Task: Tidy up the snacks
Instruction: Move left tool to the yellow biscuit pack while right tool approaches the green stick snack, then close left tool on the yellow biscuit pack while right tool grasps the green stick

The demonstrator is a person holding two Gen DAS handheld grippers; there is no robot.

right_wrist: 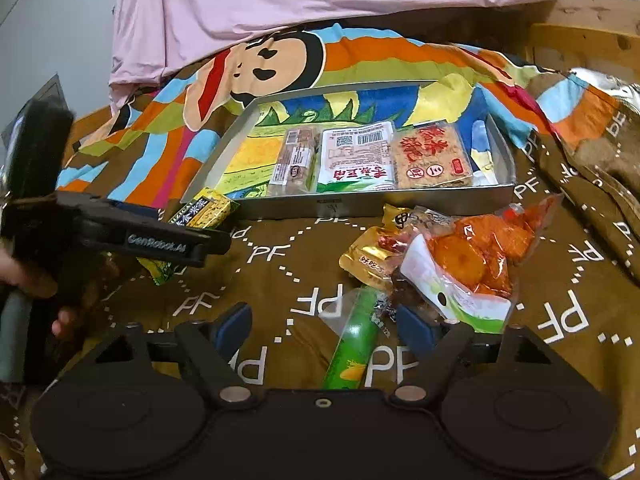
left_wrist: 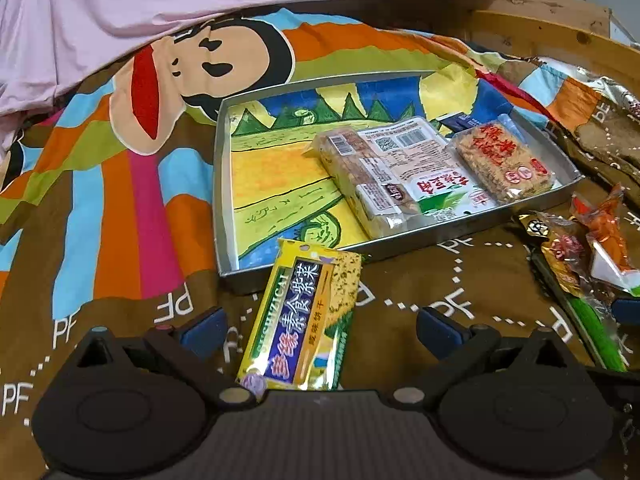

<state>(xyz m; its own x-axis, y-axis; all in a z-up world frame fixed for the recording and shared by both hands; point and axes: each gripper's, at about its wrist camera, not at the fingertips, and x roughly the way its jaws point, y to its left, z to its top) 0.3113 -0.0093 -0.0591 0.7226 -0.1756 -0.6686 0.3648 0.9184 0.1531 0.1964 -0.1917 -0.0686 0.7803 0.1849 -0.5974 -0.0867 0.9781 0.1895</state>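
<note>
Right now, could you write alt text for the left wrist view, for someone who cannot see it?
An open left gripper straddles a yellow seaweed cracker packet lying on a brown printed bedsheet. Just beyond it, a shallow metal tray holds three wrapped snacks along its right side.

One tray (left_wrist: 224,184), eight snack packets (left_wrist: 300,316)

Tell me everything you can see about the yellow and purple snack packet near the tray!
The yellow snack packet is a long, shiny foil wrapper with a dark purple band of Chinese writing and a picture of speckled crackers along one side. It lies flat on the brown bedspread, sealed and unopened, just outside the metal tray, its far end close to the tray's near wall. It sits between the open fingers of the left gripper, which do not touch it.
</note>
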